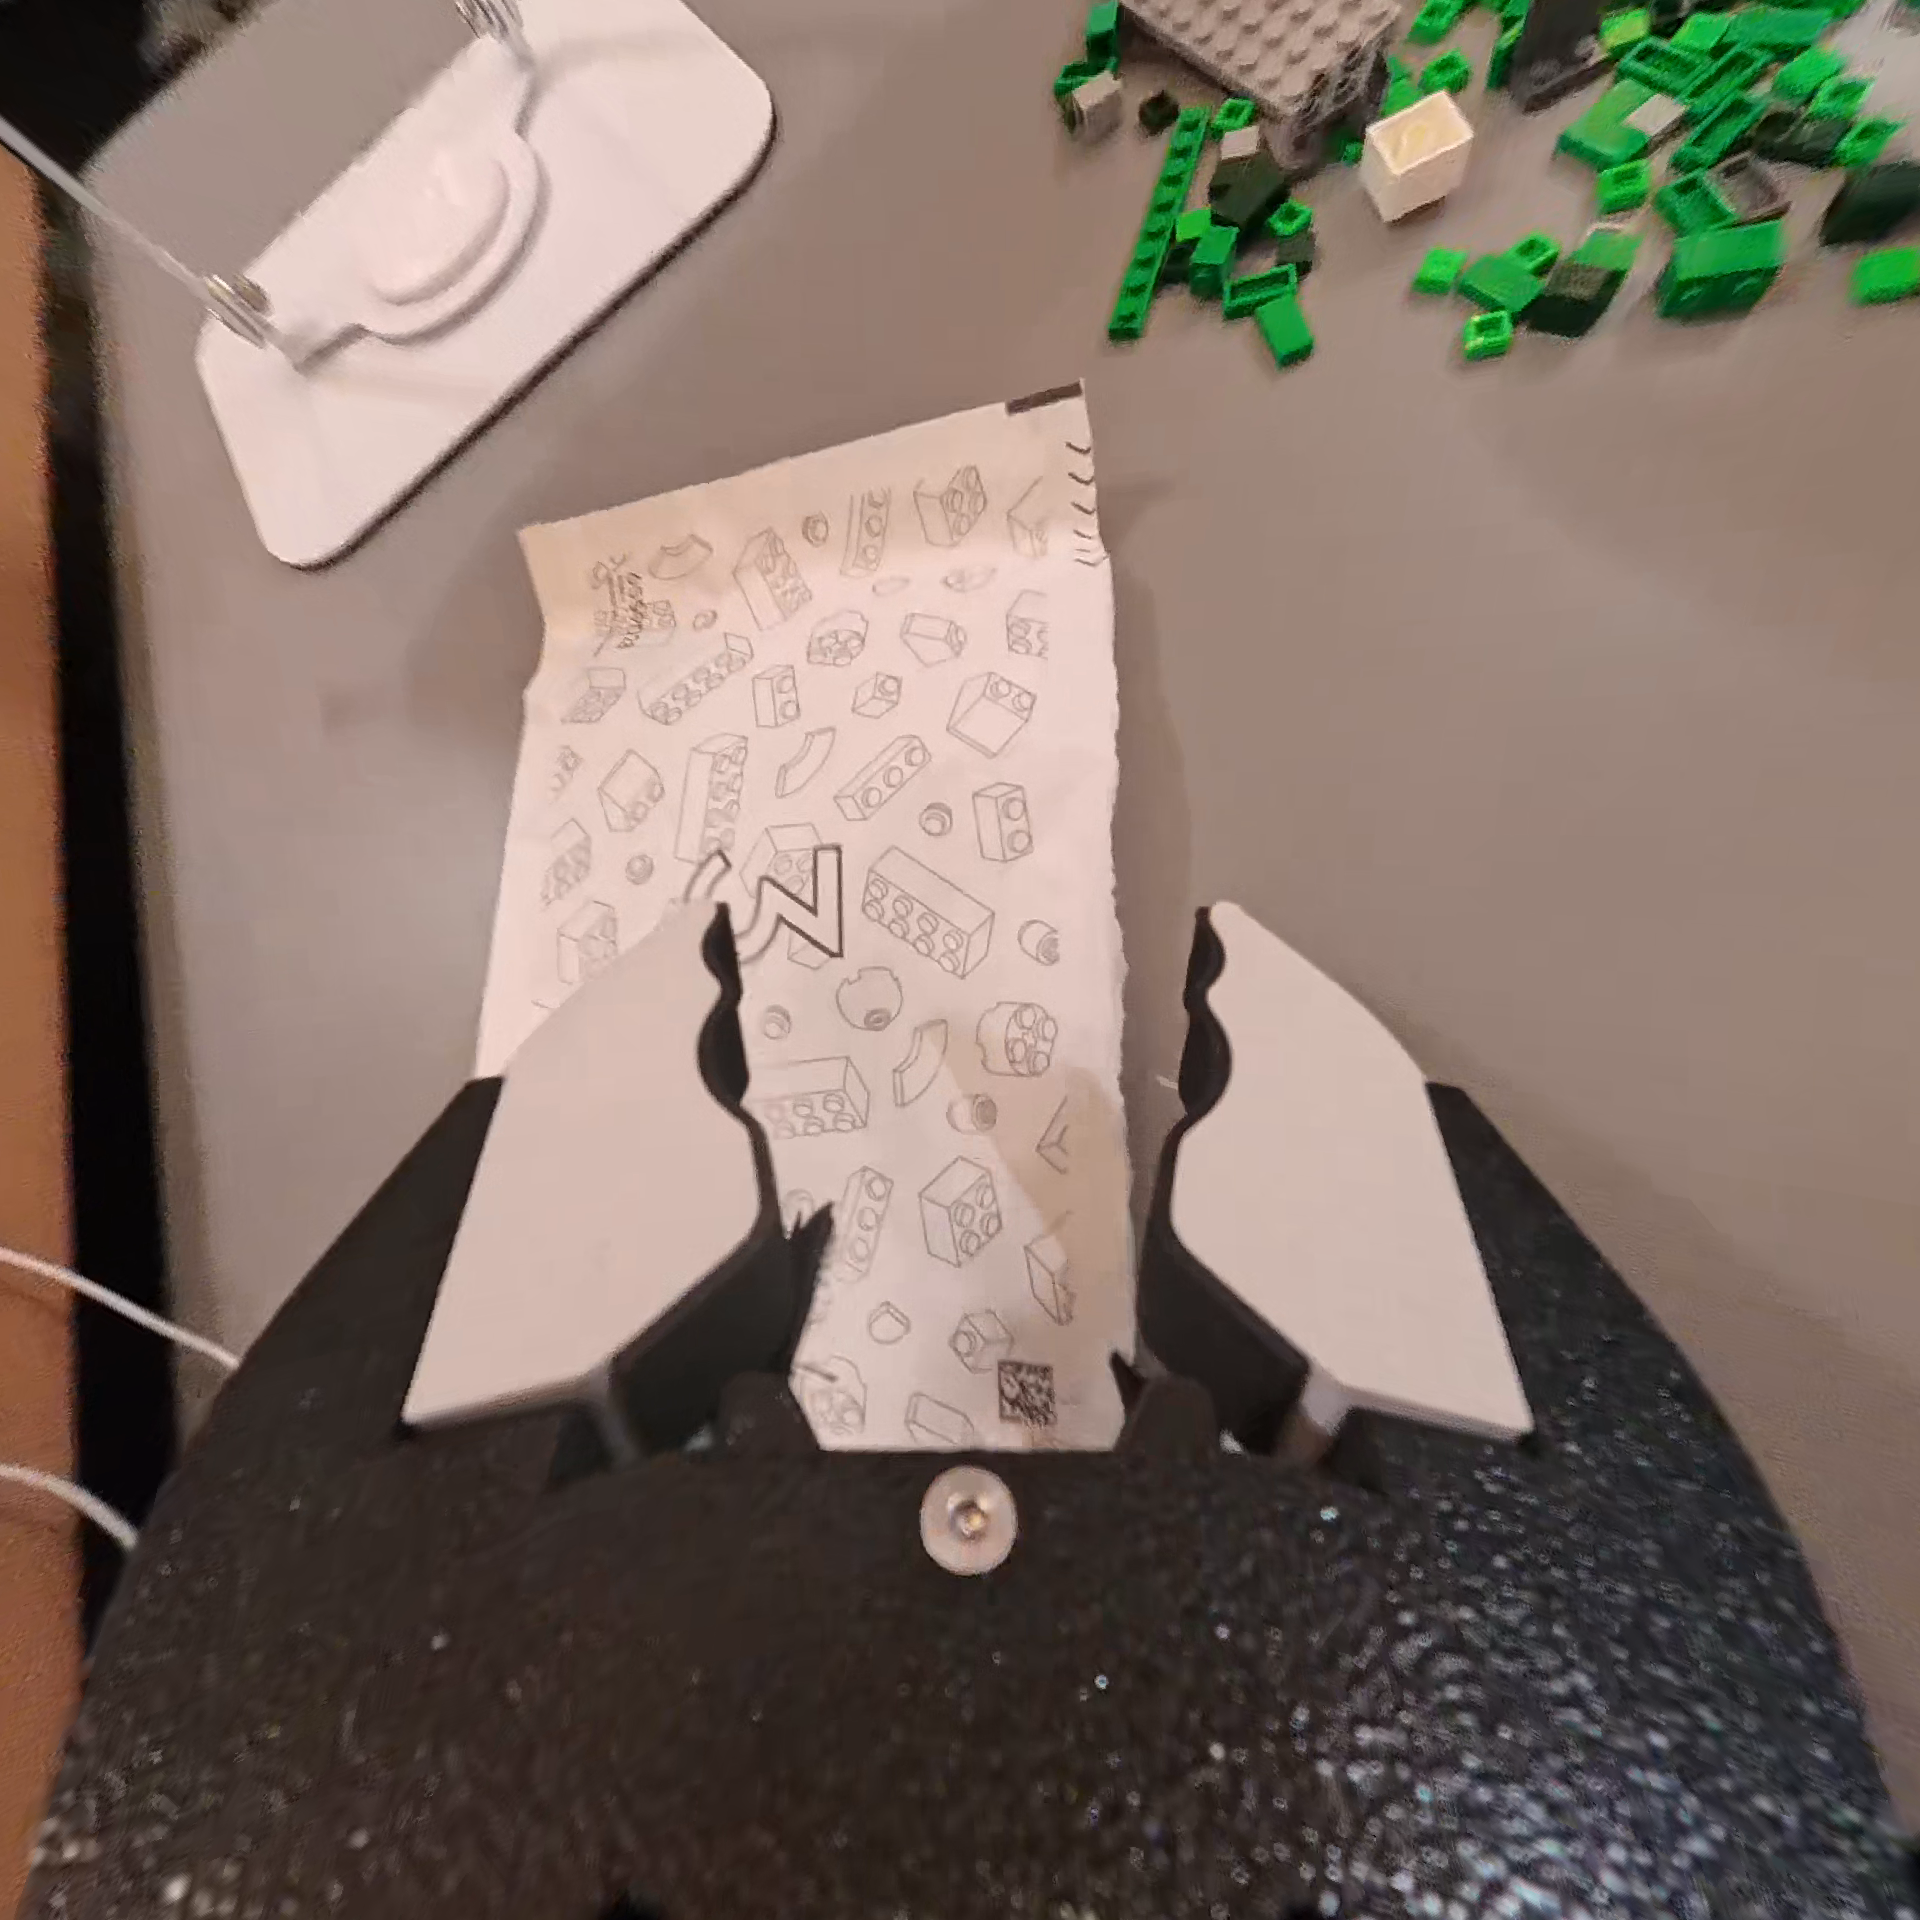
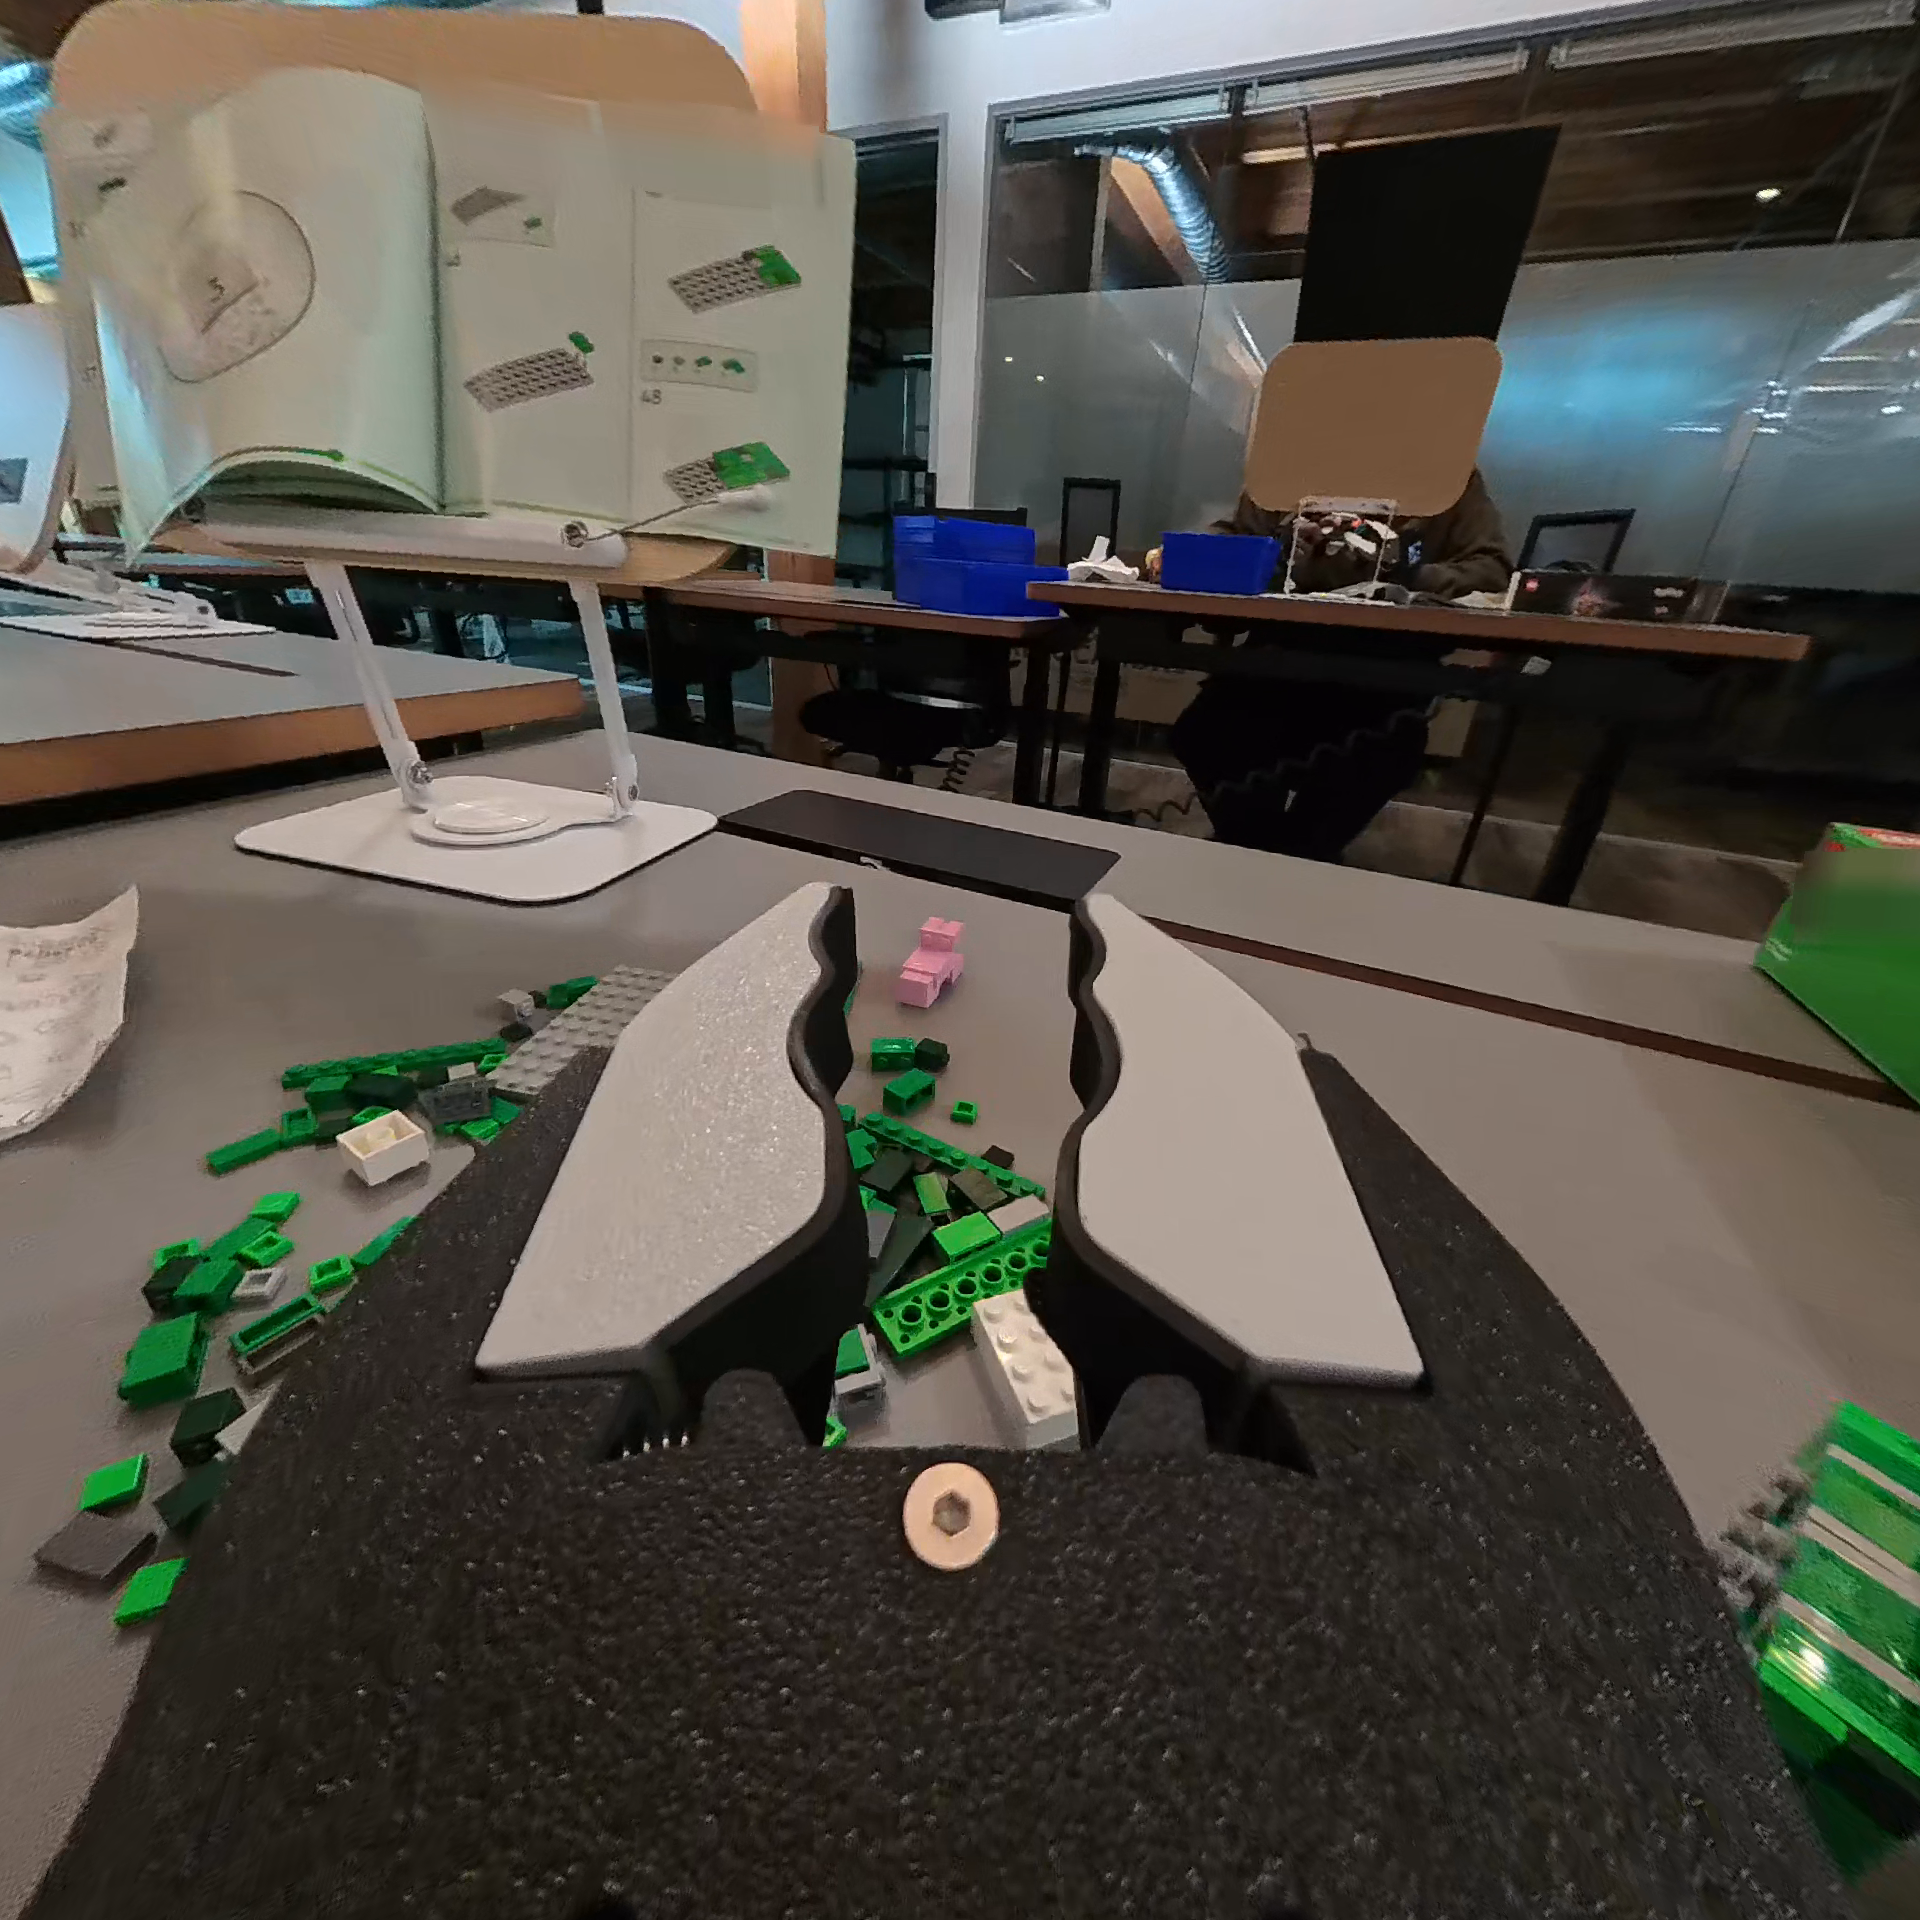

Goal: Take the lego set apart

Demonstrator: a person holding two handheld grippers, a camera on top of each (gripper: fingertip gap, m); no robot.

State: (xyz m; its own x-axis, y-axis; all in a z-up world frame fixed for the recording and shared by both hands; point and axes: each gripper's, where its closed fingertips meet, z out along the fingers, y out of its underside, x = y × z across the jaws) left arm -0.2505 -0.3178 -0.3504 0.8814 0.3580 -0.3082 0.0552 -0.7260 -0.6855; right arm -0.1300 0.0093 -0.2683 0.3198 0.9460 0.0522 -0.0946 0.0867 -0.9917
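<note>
Loose green, dark green and grey lego pieces [image 2: 935, 1195] lie scattered on the grey table [image 2: 1455, 1195]. Among them are a grey studded plate [image 2: 592, 1029], a white brick [image 2: 382, 1143] and a small pink pig figure [image 2: 932, 961]. A built green and grey section [image 2: 1839, 1621] shows blurred at the lower right edge. My right gripper [image 2: 961, 902] is open and empty, low over the pile. My left gripper [image 1: 964, 920] is open and empty above a white paper bag [image 1: 831, 727] printed with brick drawings. The pile [image 1: 1558, 187] lies far right of it.
A white book stand [image 2: 478, 831] holds an open instruction booklet [image 2: 520, 312] at the back left; its base [image 1: 416, 260] shows in the left wrist view. A flat black slab [image 2: 920, 847] lies behind the pile. A green box [image 2: 1849, 966] sits right. A person sits at a far table. My right fingertips sit around 35 cm from my left ones. From either gripper's tips it is about 20 cm to the white brick [image 2: 382, 1143]. Look for it in the left wrist view [image 1: 1423, 138] too. The right tips stand about 20 cm off the small pink pig figure [image 2: 932, 961].
</note>
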